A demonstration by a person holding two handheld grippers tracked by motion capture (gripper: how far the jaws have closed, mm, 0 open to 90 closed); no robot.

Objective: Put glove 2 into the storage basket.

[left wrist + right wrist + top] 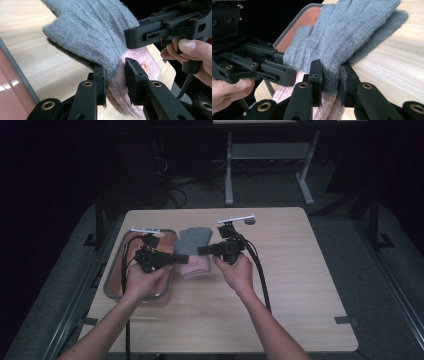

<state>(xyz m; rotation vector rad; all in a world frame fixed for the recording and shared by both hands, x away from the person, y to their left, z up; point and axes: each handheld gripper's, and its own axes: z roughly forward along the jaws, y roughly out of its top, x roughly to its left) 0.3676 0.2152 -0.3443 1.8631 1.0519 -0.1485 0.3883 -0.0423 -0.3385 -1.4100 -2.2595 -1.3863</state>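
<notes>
Both forearms enter from the near edge of the table (300, 285) and converge toward its middle. The left gripper (181, 258) points right and the right gripper (202, 250) points left, so their jaw tips face each other across the gloves (192, 251).

The gloves are a grey-and-pink knitted pair lying just right of the tray (114, 290), left of the table's centre. Their long axis runs near to far: the pink cuffs lie at the near end and the grey fingers point away.

The left gripper view shows its jaws clamped on the gloves (112, 50) at the line where grey meets pink, with the right gripper's jaw lying against the knit just above. The right gripper view shows its jaws clenched on the grey knit (347, 37) above the cuff, and the tray's reddish floor (304, 20) behind the glove fingers.
</notes>
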